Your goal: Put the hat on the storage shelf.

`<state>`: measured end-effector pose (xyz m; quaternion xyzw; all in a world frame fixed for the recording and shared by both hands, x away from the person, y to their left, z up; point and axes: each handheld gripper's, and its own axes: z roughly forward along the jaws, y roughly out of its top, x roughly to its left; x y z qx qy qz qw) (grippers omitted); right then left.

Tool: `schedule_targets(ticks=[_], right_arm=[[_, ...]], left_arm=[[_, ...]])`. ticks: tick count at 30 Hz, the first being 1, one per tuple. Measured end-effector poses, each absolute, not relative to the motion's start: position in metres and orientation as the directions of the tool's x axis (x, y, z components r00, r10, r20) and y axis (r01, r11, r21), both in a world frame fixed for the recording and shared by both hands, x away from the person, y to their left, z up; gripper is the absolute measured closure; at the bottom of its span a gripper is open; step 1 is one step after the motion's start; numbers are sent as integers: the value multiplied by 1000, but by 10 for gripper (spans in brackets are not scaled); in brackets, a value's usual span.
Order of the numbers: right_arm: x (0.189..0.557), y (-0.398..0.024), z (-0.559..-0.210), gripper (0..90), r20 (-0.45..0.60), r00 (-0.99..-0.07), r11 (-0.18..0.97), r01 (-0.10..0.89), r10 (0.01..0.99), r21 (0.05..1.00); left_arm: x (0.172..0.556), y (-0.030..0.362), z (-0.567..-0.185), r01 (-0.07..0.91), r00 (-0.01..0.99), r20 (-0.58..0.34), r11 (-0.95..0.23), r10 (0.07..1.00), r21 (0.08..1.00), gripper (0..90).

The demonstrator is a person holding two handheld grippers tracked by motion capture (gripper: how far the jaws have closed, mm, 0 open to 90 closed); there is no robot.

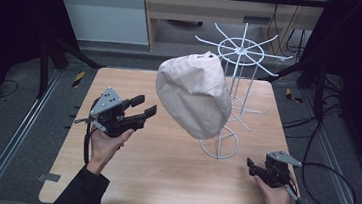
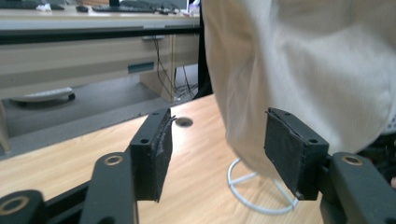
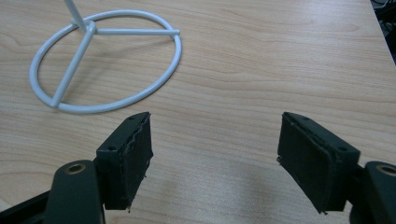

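1. No brand, label or writing can be read on anything here
2. The left gripper [image 1: 144,107] is held above the left part of the wooden table [image 1: 162,170], its black jaws apart with nothing between them, pointing at the hat
3. The hat [image 1: 195,93] is a cream, soft, rounded cloth piece with faint creases; it hangs on the white wire stand [image 1: 241,50] near the table's middle, just right of the left gripper and not touching it
4. The stand is thin white metal: a round ring base [image 3: 105,60] with spokes, and radiating arms on top
5. The right gripper [image 1: 253,167] sits low at the table's right front, near the ring base, its padded jaws wide apart over bare wood grain
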<state>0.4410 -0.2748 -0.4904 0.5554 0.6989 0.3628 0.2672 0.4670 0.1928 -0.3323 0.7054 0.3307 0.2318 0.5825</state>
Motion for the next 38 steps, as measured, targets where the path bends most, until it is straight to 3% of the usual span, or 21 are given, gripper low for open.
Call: schedule_targets(ticks=[16, 38], right_arm=[[440, -275, -491, 260, 30, -235, 116, 583, 972, 804], [439, -273, -492, 257, 24, -237, 124, 588, 971, 799]], left_arm=[[460, 236, -383, 290, 573, -53, -141, 818, 947, 343], [460, 302, -461, 507, 386, -43, -172, 921, 845, 229]])
